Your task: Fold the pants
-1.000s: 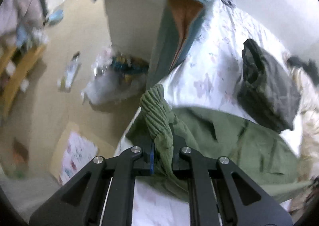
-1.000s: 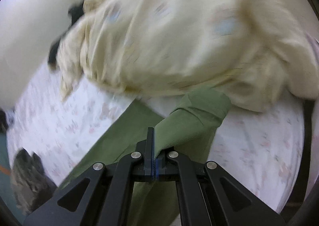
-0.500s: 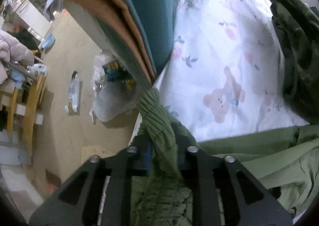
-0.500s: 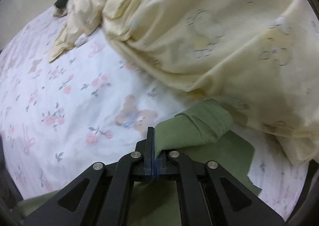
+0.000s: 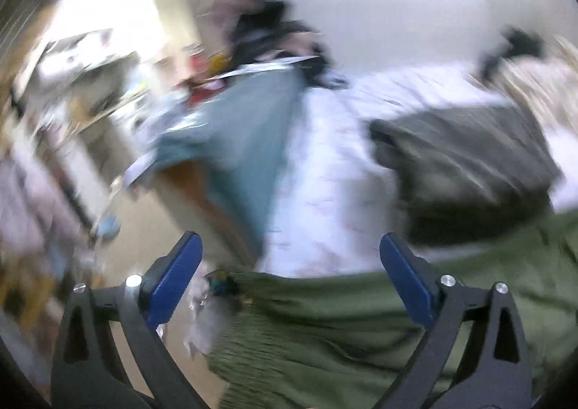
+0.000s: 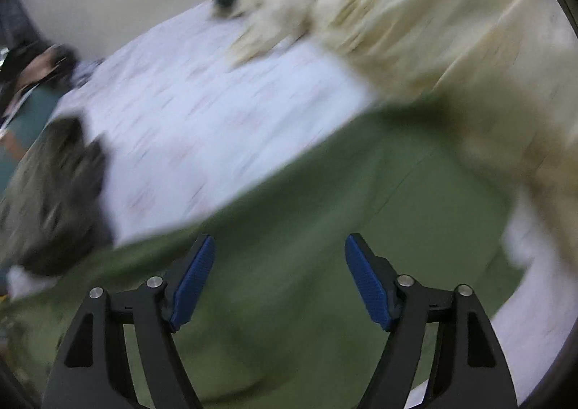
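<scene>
1. Left tongs [image 5: 289,275] are spread wide and still opening. Nothing is pinched between the blue pads [image 5: 172,284]; the green pants [image 5: 343,336] just lie under the gap, ribbed waistband bunched up near the bed's edge.
2. Right tongs [image 6: 280,279] are also spread and opening, a bit less wide than the left ones. Nothing is gripped, and the pants [image 6: 325,228] lie flat below and between the pads [image 6: 193,279]. Can't tell if the tips brush the cloth, it's all pretty blurry.
3. Both tongs tilt down at the bed, the right pair more steeply.
4. The pants are laid out across the bed sheet [image 6: 202,112], a white one with a small pinkish print.
5. Other stuff on the bed: a dark camo-looking bundle of clothes [image 5: 466,163] just beyond the pants, a cream duvet [image 6: 433,29] heaped at the far side with its edge touching the pants, and a teal cloth [image 5: 249,141] hanging off the near corner in the left view.
</scene>
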Demonstrator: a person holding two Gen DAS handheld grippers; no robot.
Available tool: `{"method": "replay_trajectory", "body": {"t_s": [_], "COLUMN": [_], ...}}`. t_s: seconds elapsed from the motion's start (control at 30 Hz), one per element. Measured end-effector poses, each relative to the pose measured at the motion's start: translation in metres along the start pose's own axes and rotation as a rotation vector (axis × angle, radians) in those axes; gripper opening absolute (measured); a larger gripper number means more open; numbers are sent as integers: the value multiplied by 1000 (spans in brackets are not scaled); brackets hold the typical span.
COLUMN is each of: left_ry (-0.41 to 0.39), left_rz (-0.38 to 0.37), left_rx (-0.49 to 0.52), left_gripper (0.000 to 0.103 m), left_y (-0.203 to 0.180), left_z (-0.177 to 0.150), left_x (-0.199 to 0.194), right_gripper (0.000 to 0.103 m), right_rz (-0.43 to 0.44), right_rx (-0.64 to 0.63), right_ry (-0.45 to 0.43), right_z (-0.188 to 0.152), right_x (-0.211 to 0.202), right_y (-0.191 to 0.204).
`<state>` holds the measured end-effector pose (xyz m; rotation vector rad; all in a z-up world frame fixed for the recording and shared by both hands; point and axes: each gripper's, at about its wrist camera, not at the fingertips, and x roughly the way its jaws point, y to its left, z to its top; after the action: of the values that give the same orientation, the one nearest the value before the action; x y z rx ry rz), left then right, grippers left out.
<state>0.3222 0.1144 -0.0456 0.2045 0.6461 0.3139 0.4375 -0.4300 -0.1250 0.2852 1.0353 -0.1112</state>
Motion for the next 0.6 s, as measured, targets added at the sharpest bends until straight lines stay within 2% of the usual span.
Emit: {"method": "replay_trajectory", "body": {"t_s": [0.07, 0.1, 0.13, 0.17, 0.2, 0.23, 0.3, 0.37, 0.47, 0.53, 0.6], "left_ry": [135, 196, 278, 372, 471, 554, 662, 642, 548, 493, 469], "left_rz": [-137, -153, -150, -142, -131, -116, -111, -107, -123, -146, -157], "left_rx": [46, 55, 61, 60, 56, 34, -50, -98, -108, -101, -105], "left_gripper": [97, 97, 97, 97, 90, 90, 89, 89, 89, 89, 90], "left_y": [-26, -32, -40, -46, -51, -49, -44, -37, -32, -29, -24], "left_z": [-9, -13, -19, -27, -36, -47, -64, -63, -56, -52, -49], "left_x": [18, 28, 43, 60, 80, 98, 120, 119, 96, 76, 62], "right_gripper": [75, 75, 75, 75, 75, 76, 77, 77, 77, 77, 77], "right_rz": [42, 48, 47, 2, -45, -65, -99, -88, 10, 13, 35], "right_rx": [17, 35, 43, 49, 35, 17, 3, 21, 53, 65, 129], "right_ry": [33, 53, 73, 82, 71, 52, 35, 45, 20, -10, -29], "right_z": [-35, -48, -58, -69, -77, -79, -79, -74, -74, -78, -83], "right_x": [14, 23, 30, 40, 47, 49, 51, 47, 29, 9, -9], "right_y": [21, 28, 33, 39, 44, 47, 53, 55, 49, 41, 27]}}
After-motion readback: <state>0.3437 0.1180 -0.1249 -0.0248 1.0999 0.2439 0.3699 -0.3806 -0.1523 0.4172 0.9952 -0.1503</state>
